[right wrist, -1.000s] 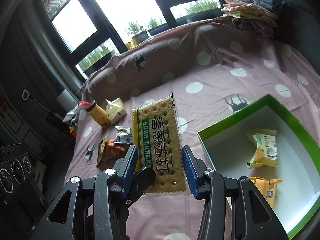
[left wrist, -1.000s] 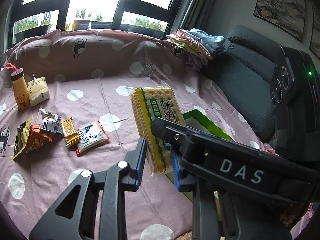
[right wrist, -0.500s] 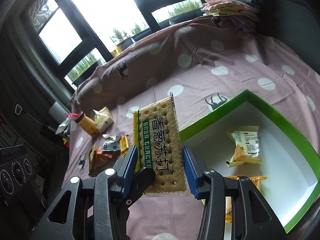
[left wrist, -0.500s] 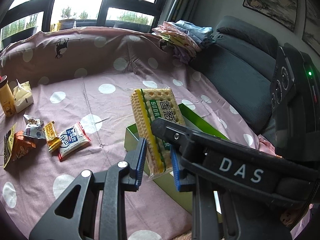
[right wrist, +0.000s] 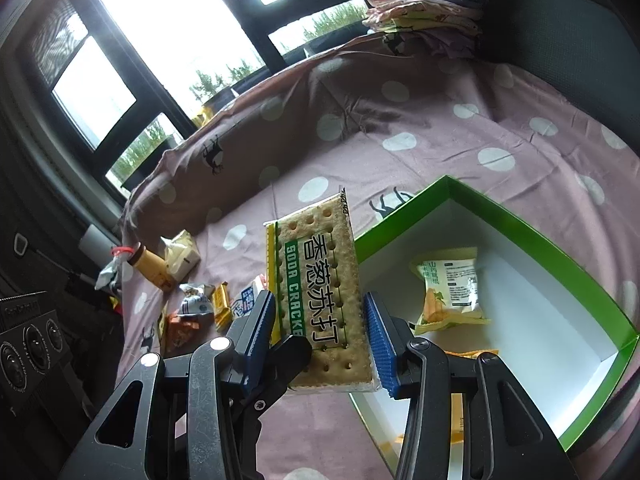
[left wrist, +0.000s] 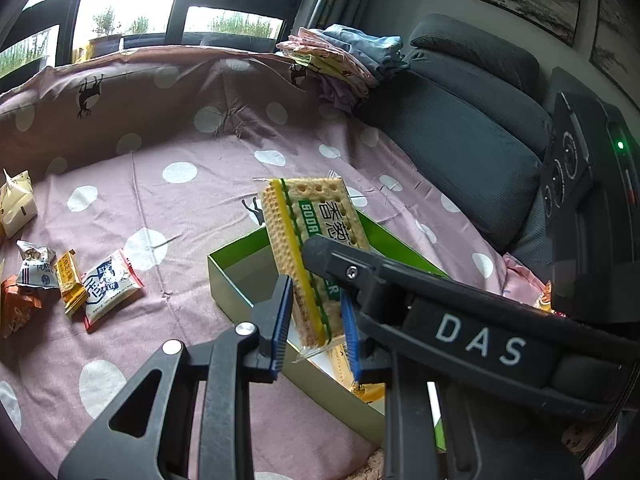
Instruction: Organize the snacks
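Both grippers hold one soda cracker pack [left wrist: 310, 248], a long clear wrapper with green lettering, in the air. My left gripper [left wrist: 316, 320] is shut on its thin sides; my right gripper [right wrist: 320, 330] is shut across its width, and the pack [right wrist: 320, 280] stands upright between the blue pads. The pack hangs over the near-left corner of the open green box [right wrist: 500, 216], white inside. The box [left wrist: 228, 276] holds a pale green snack packet [right wrist: 450, 286] and an orange packet [right wrist: 472, 354], partly hidden.
Several loose snack packets [left wrist: 110, 288] lie on the pink dotted sheet to the left, with a cream carton [left wrist: 16, 202] and a small bottle [right wrist: 150, 266] further back. A dark sofa [left wrist: 472, 120] and folded clothes [left wrist: 340, 60] lie right and behind.
Both grippers have carried the cracker pack to the right, from over the bare sheet to over the green box's near-left corner. The grip on the pack is unchanged.
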`<control>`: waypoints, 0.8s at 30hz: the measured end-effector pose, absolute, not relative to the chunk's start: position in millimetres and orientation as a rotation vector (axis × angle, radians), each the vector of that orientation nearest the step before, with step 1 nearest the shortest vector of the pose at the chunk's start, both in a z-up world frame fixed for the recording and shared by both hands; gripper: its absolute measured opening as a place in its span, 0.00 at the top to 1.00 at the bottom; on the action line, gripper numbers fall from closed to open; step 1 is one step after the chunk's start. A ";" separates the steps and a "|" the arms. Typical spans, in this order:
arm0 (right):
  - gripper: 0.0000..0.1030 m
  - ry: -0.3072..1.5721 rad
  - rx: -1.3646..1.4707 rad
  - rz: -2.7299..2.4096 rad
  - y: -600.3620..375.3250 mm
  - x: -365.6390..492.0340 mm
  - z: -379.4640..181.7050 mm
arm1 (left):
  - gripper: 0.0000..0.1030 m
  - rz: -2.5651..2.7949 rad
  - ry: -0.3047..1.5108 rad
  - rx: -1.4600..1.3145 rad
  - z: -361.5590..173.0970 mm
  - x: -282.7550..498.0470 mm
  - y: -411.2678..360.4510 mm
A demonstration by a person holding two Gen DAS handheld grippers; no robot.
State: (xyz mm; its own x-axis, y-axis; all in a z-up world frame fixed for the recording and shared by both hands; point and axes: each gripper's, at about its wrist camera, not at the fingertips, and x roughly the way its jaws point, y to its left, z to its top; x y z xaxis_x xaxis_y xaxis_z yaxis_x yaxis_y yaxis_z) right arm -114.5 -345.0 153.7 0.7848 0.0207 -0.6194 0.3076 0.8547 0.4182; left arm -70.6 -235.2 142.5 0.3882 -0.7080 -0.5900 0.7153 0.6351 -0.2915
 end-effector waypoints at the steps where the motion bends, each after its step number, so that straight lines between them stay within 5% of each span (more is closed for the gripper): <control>1: 0.53 0.658 0.535 -0.168 -347.2 -114.9 153.0 | 0.79 -0.910 0.748 0.013 141.8 -70.5 -237.4; 24: 0.53 0.696 0.590 -0.277 -381.3 -125.2 137.3 | 0.78 -1.006 0.838 0.051 125.8 -66.9 -277.8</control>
